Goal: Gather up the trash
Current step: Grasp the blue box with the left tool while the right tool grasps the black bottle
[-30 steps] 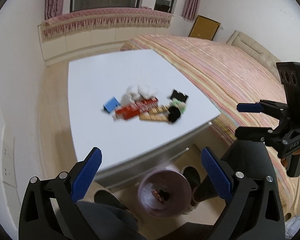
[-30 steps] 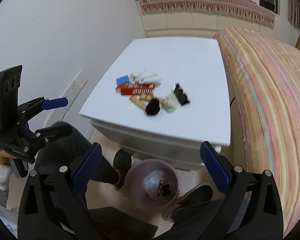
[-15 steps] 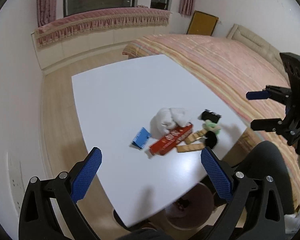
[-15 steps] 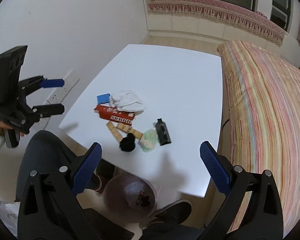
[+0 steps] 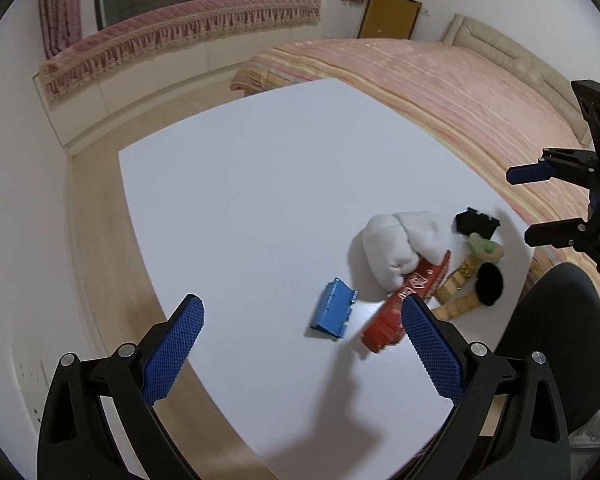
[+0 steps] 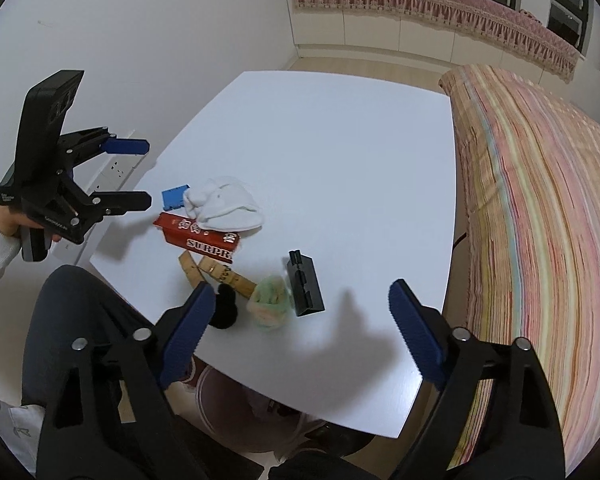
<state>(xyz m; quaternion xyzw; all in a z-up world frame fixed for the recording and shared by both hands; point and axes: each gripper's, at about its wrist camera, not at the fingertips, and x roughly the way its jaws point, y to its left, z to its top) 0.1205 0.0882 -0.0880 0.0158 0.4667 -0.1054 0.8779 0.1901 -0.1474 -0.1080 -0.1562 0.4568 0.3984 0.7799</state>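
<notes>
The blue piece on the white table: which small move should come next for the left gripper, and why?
Probably lower the left gripper onto the small blue piece. Both grippers are open and hold nothing, all the trash lies on the white table, and this piece lies apart from the pile, just ahead between the left fingers, so it looks easiest to pinch.

One red box (image 6: 198,235), one blue piece (image 5: 333,314), one white cloth (image 6: 223,208), two black items (image 6: 306,289), one green wad (image 6: 270,307), one bin (image 6: 236,412)

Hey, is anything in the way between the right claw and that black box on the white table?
Nothing visible blocks it. The right claw hangs open just above and short of the black box. The green crumpled wrapper lies against the box's left side, so the left finger may brush it.
</notes>
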